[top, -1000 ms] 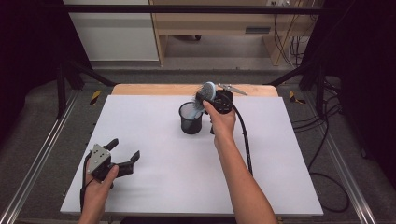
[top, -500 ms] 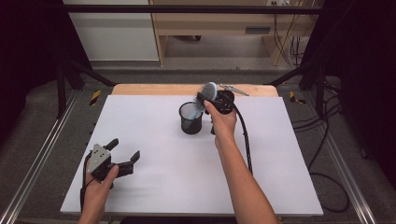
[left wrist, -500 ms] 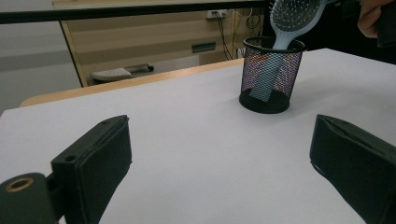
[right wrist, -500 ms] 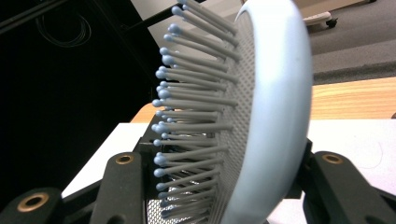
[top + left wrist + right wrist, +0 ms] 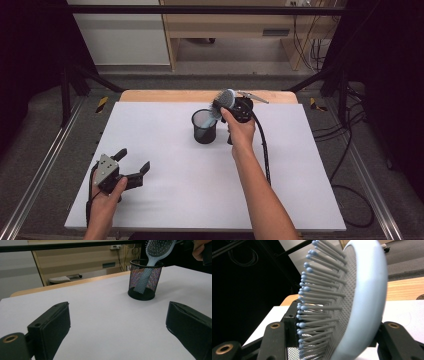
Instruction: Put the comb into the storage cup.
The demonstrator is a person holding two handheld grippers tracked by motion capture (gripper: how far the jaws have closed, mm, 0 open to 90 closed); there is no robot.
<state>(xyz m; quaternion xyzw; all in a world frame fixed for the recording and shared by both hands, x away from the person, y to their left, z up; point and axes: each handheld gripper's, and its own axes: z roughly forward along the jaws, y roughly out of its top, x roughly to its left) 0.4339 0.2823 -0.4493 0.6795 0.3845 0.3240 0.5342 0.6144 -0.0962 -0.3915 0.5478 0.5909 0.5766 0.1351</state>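
Your right gripper (image 5: 231, 106) sits at the far side of the white table (image 5: 165, 130), just beside the black mesh pen cup (image 5: 204, 126), with the head of the pale blue paddle hairbrush (image 5: 223, 101) between its jaws. In the right gripper view the brush head (image 5: 352, 302) stands between the two black jaws, bristles toward the left one and the smooth back toward the right one; those jaws have just been opening, and you cannot tell from here whether the pads press on the brush or stand just clear of it. The brush's handle reaches down inside the cup, as the left gripper view shows, where the brush (image 5: 156, 251) leans out over the rim of the mesh cup (image 5: 143, 281). Your left gripper (image 5: 134, 169) rests near the front left corner of the table, well apart from the cup, its jaws spread wide with only bare table between them.
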